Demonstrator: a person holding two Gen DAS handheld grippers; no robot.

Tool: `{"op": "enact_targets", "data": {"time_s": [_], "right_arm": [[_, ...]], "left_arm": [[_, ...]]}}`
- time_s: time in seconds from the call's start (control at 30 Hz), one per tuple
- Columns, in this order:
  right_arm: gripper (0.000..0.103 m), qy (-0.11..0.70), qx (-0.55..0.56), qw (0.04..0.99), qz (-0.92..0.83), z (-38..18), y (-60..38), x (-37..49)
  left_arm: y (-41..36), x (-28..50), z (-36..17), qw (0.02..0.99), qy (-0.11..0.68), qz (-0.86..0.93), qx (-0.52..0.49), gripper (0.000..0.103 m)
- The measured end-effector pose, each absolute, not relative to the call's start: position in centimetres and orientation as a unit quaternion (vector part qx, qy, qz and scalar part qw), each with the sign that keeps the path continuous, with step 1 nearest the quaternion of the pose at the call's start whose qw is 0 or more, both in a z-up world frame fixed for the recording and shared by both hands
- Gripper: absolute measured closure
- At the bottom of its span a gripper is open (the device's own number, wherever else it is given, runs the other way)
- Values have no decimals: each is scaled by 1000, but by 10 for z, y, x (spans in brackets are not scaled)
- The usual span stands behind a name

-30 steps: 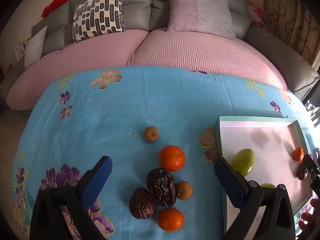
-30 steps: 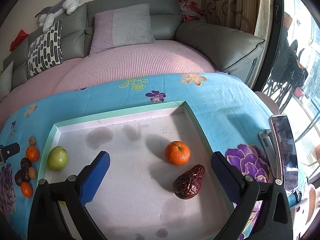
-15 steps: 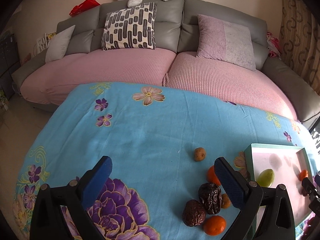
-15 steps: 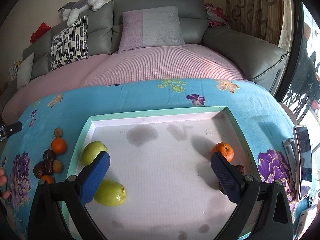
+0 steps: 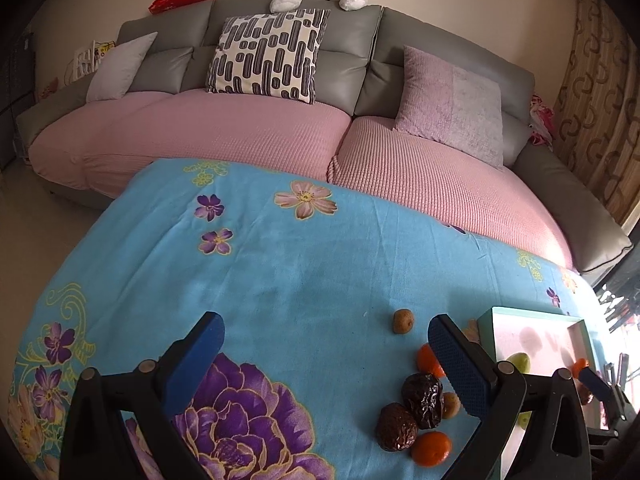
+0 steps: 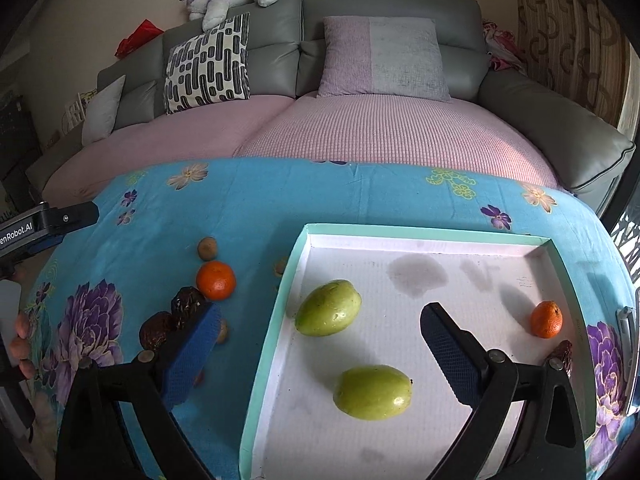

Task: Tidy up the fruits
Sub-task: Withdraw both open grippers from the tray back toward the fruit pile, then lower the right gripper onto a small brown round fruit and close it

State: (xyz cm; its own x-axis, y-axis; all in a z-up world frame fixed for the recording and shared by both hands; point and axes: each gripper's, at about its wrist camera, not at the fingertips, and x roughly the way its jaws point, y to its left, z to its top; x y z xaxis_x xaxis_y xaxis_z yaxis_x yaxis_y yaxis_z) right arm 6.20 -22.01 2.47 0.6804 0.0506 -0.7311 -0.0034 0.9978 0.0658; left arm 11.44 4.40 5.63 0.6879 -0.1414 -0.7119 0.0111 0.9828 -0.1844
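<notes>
A mint-rimmed white tray [image 6: 424,232] holds two green fruits [image 6: 328,307] [image 6: 373,392], a small orange [image 6: 546,319] and a dark date [image 6: 562,354]. My right gripper [image 6: 320,320] hangs open over the tray's left edge, holding nothing. Left of the tray, loose fruit lies on the blue floral cloth: an orange [image 6: 216,280], two dates [image 6: 188,302] and small brown fruits [image 6: 207,248]. My left gripper [image 5: 324,332] is open and empty, left of that cluster. In its view the dates [image 5: 423,394], two oranges [image 5: 431,448] and the tray [image 5: 536,316] sit at lower right.
A grey sofa with pink seat covers [image 5: 240,132] and cushions curves behind the table. The cloth [image 5: 280,272] ahead of the left gripper is bare. A phone [image 6: 626,320] lies by the tray's right side. A person's fingers [image 6: 20,344] show at the left edge.
The left gripper has drawn back and to the left, so the fruit cluster now sits at its lower right. The right gripper has swung left across the tray. Both stay open.
</notes>
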Motion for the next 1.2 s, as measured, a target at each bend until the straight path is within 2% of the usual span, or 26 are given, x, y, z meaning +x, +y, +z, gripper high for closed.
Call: {"op": "enact_targets", "data": {"time_s": [0.03, 0.17, 0.23, 0.33, 0.43, 0.53, 0.7, 1.2], "right_arm": [[5, 402, 26, 915, 21, 23, -215, 63], [31, 417, 27, 908, 44, 17, -199, 68], [36, 422, 28, 905, 55, 15, -192, 71], [39, 428, 20, 901, 73, 11, -180, 74], [53, 443, 17, 892, 90, 4, -170, 80], [62, 456, 8, 884, 98, -6, -159, 86], [67, 473, 0, 875, 103, -19, -151, 94], [68, 502, 10, 856, 122, -40, -137, 111]], "left_arm": [[44, 115, 56, 914, 395, -42, -82, 0], [43, 115, 53, 911, 405, -37, -71, 1], [43, 116, 49, 906, 415, -35, -74, 1], [44, 118, 43, 902, 425, -32, -73, 1], [43, 120, 37, 896, 438, -33, -72, 2], [43, 122, 28, 884, 460, -36, -76, 3], [48, 126, 14, 866, 490, -35, -93, 4], [49, 131, 6, 853, 508, -46, -106, 4]]}}
